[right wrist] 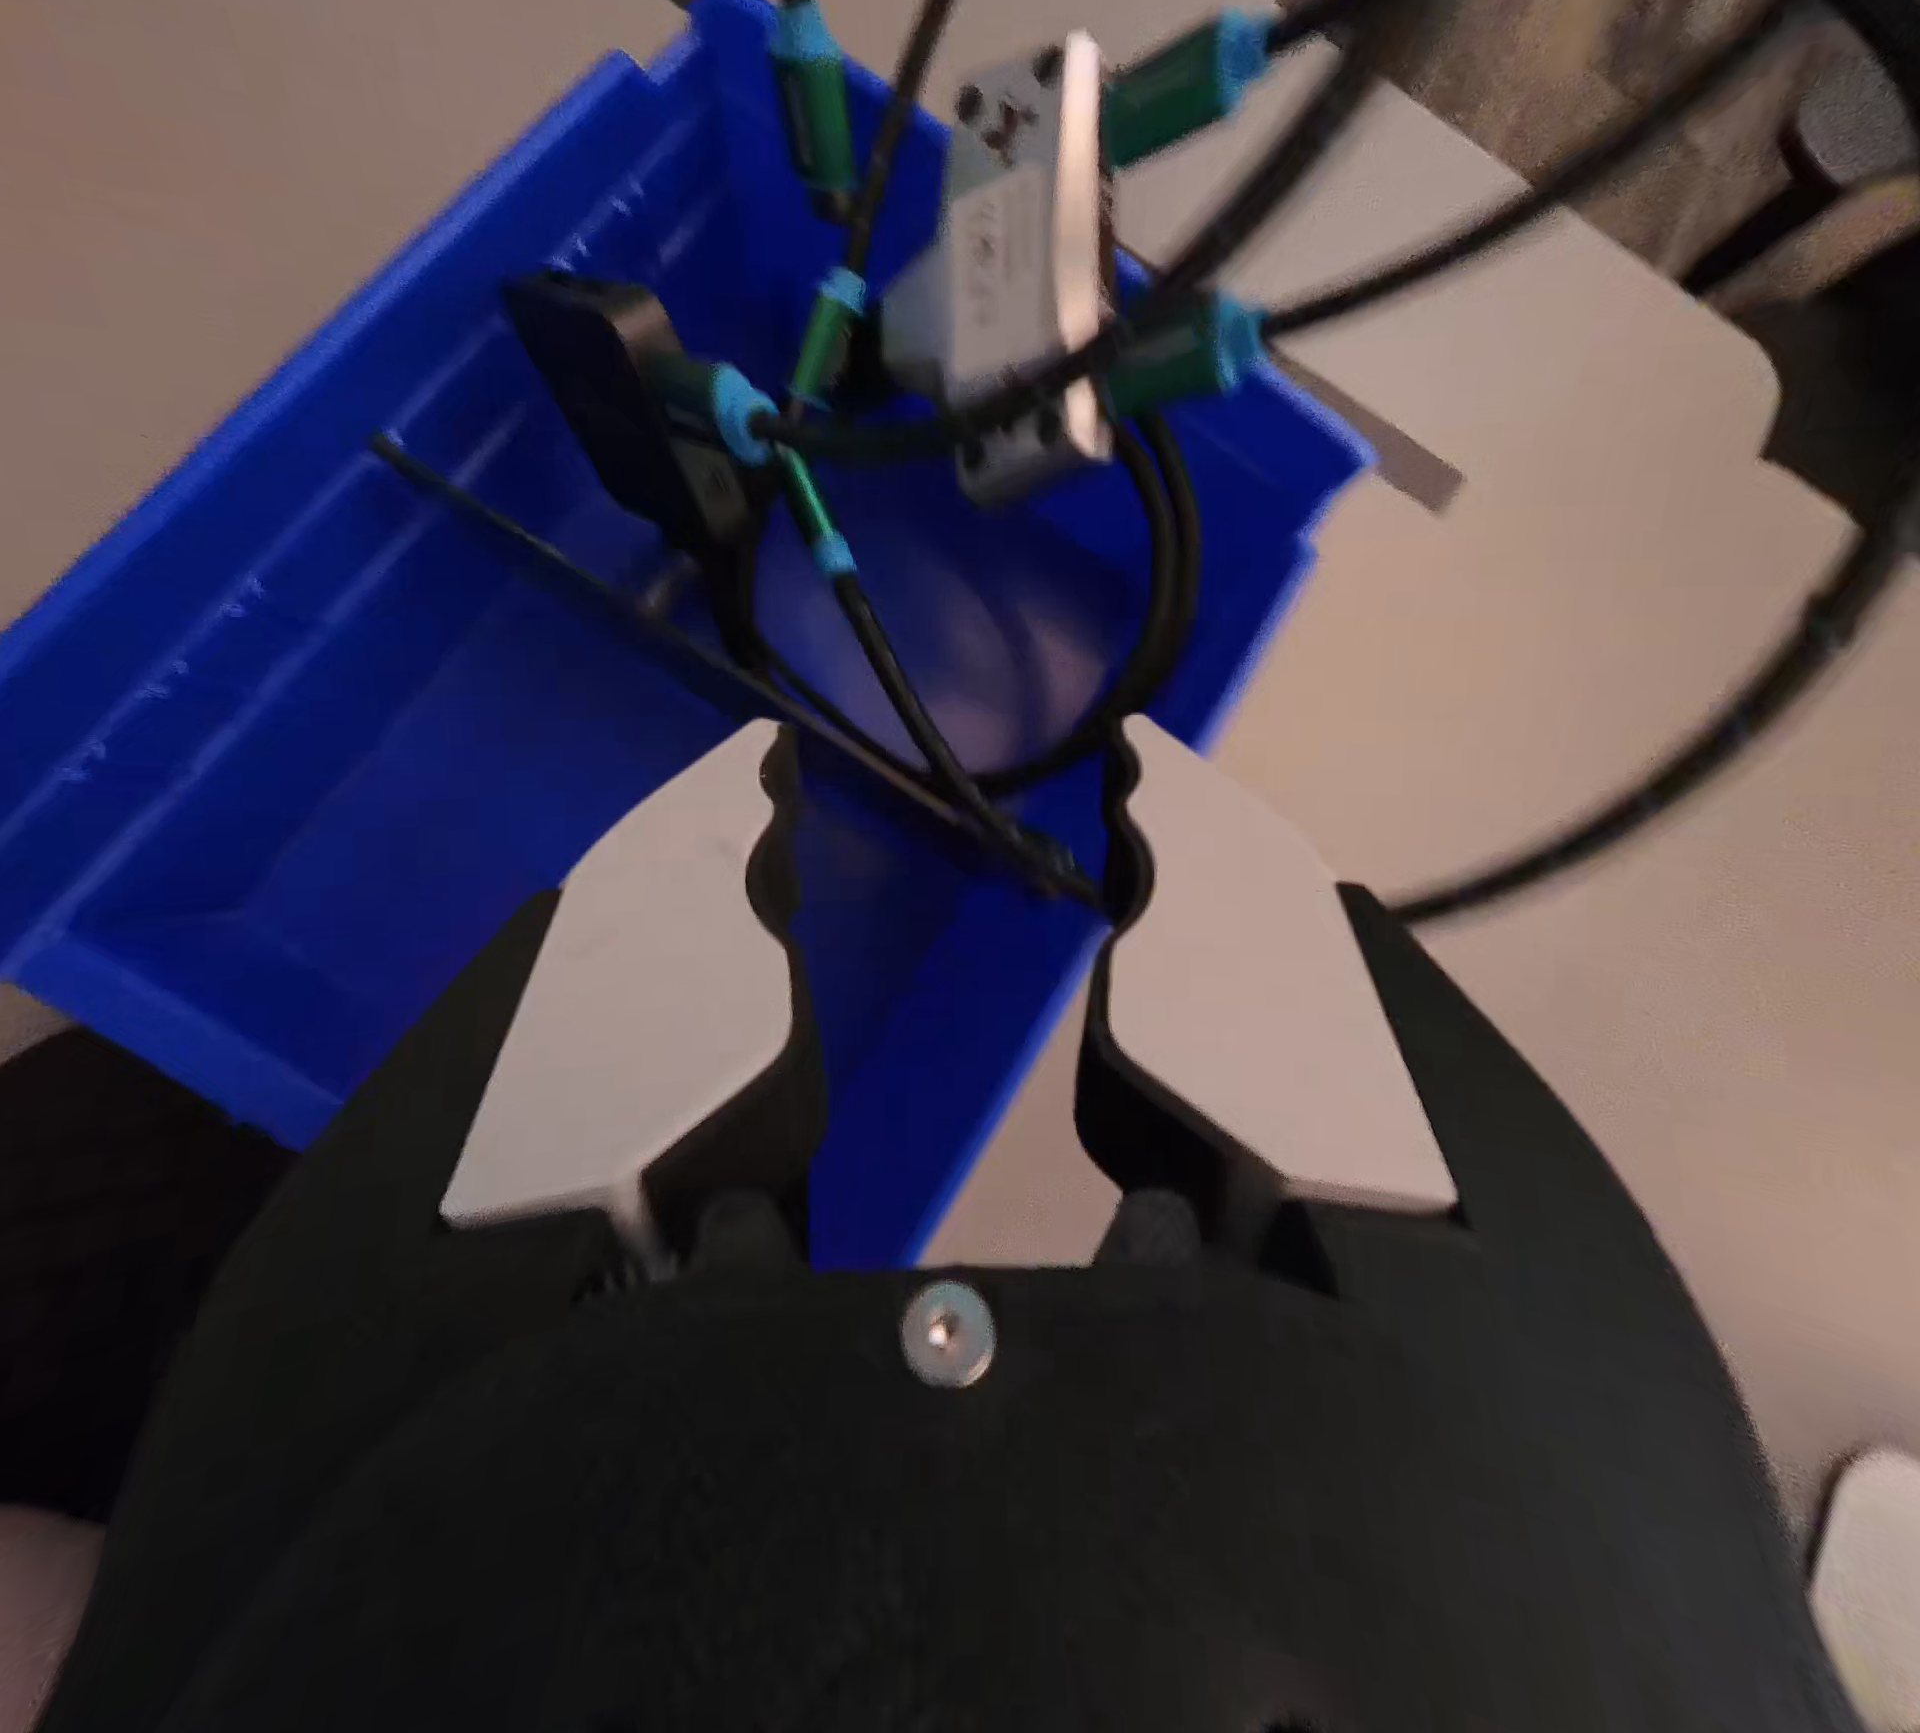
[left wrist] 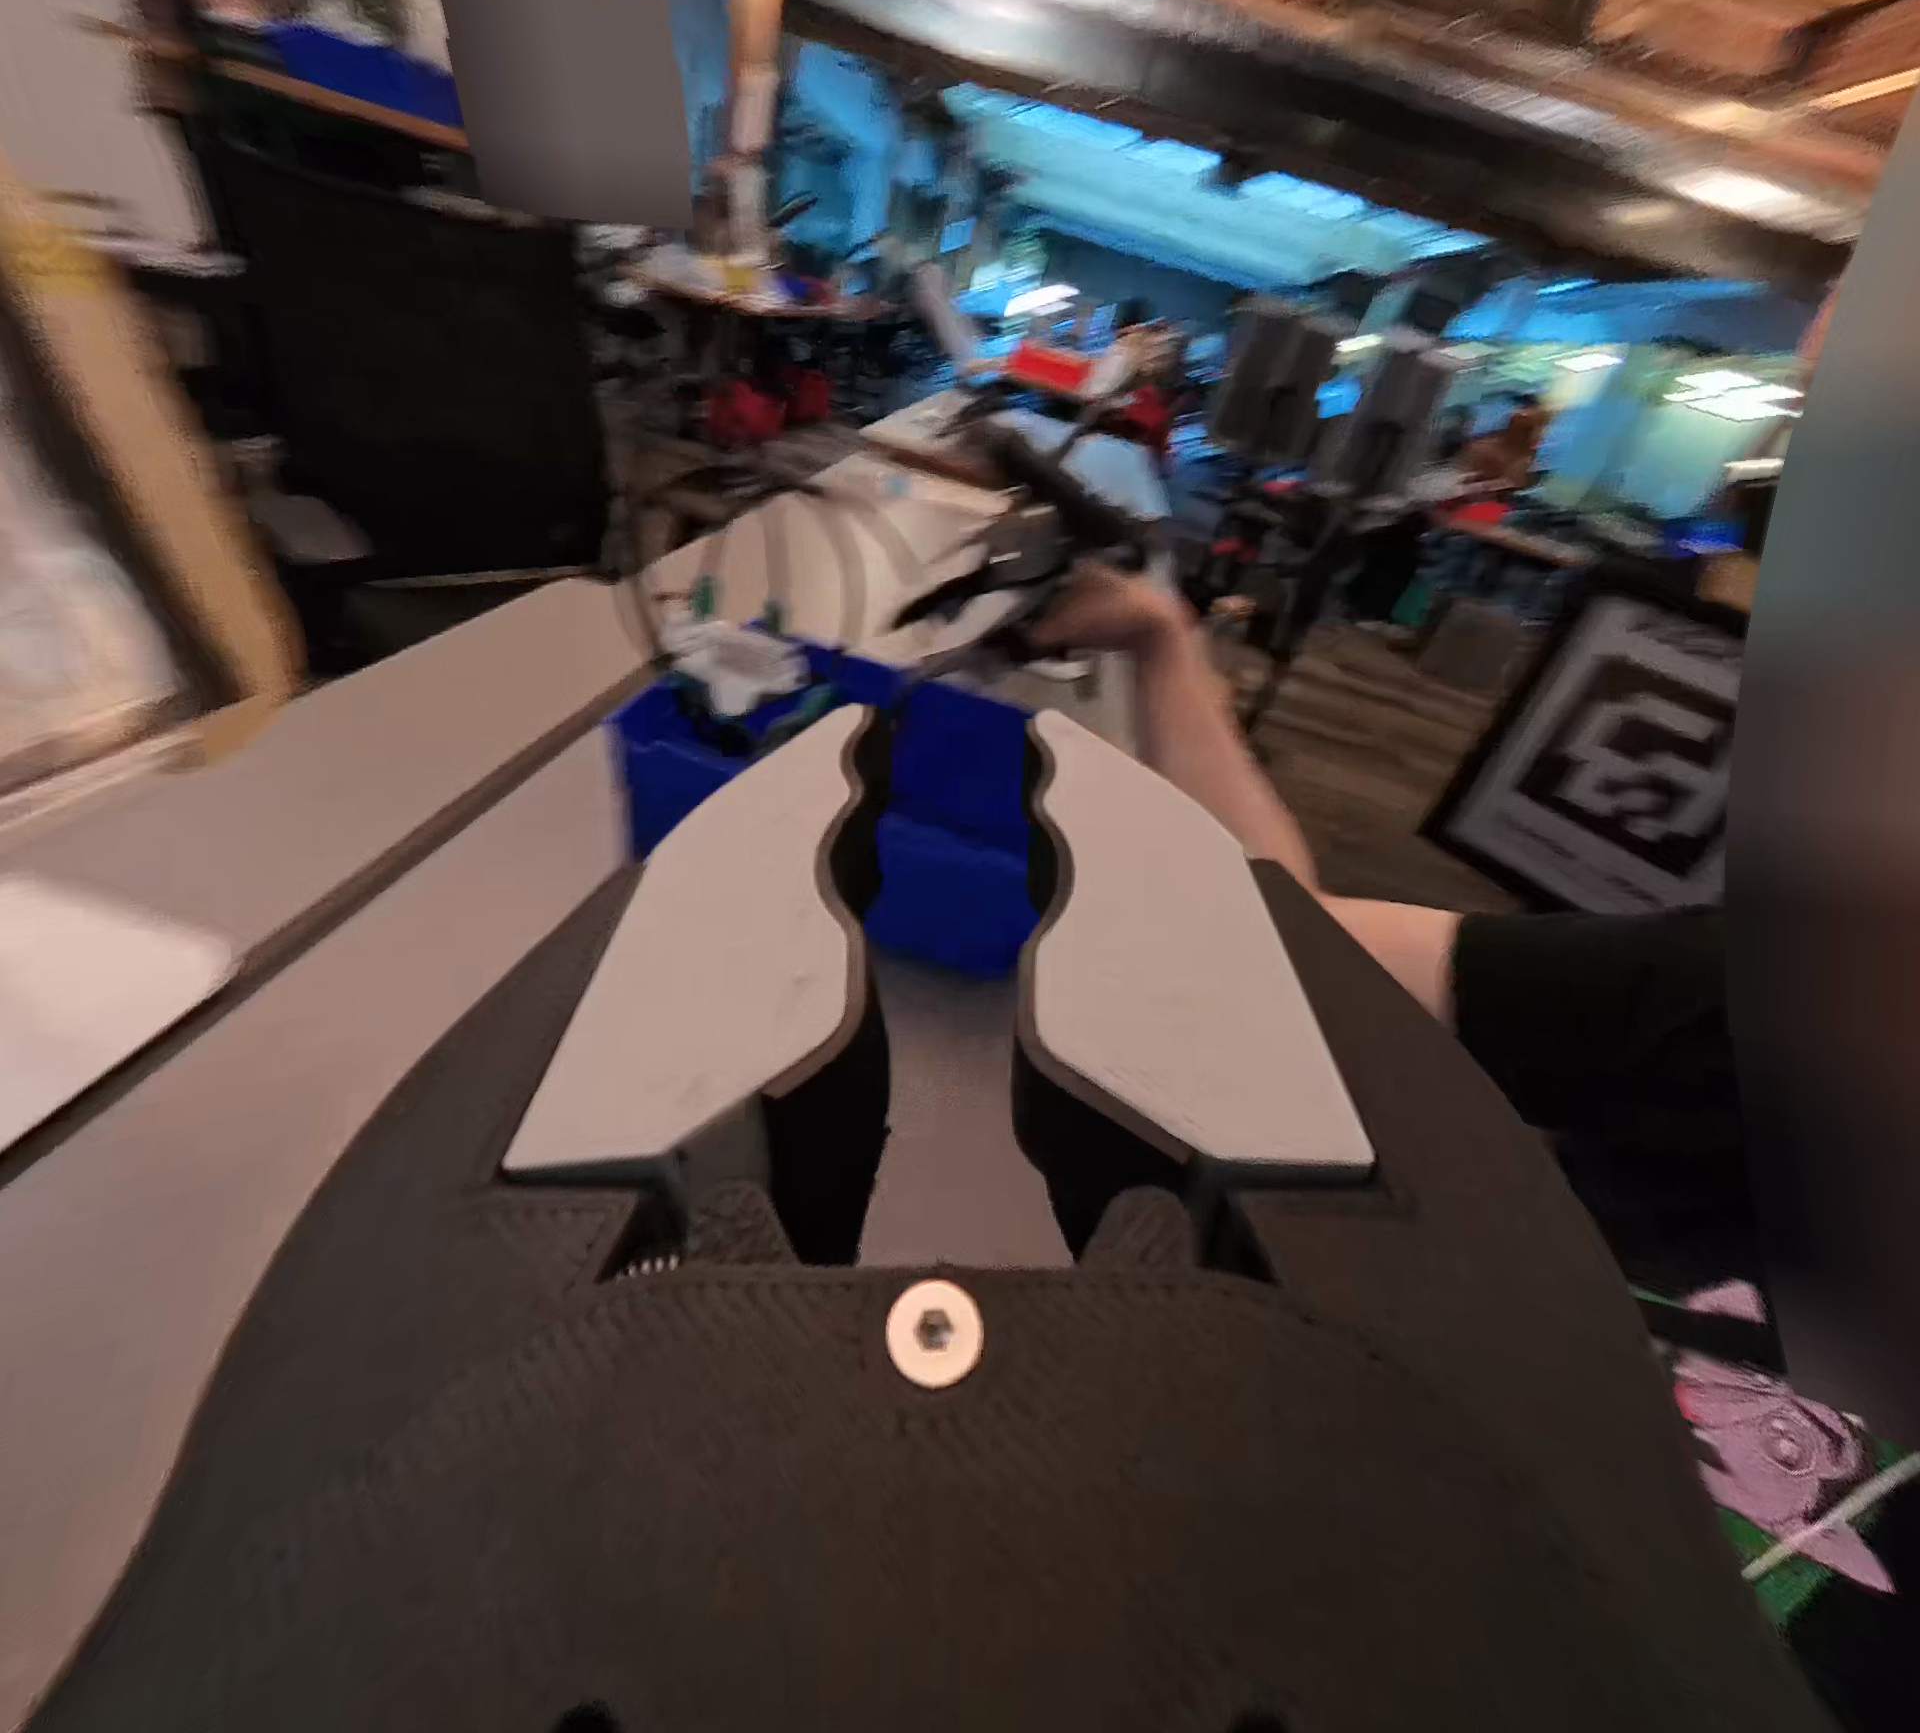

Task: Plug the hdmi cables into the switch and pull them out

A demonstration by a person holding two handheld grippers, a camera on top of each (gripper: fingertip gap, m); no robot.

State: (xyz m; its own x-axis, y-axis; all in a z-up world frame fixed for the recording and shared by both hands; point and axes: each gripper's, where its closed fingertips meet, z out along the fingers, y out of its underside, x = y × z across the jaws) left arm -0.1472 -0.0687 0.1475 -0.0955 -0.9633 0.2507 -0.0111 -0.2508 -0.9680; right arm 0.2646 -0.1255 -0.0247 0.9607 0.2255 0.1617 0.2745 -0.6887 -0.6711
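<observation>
In the right wrist view a grey HDMI switch point(right wrist: 997, 270) sits tilted in a blue bin point(right wrist: 312, 644). Two green-and-teal HDMI plugs point(right wrist: 1174, 94) sit at its right side, and others point(right wrist: 816, 94) lie at its left with black cables. A black box point(right wrist: 613, 374) lies beside them. My right gripper point(right wrist: 951, 733) is open above the bin, and thin black cables cross between its fingers. My left gripper point(left wrist: 951, 727) is open and empty, pointing at the blue bin point(left wrist: 956, 873) from a distance. The switch point(left wrist: 743, 660) shows blurred there.
The bin stands on a light grey table point(right wrist: 1455, 644) near its edge. Thick black cables point(right wrist: 1558, 156) loop off the table to the right. A person's arm point(left wrist: 1195, 727) holds the other gripper over the bin. A black-and-white marker board point(left wrist: 1590, 769) stands on the floor.
</observation>
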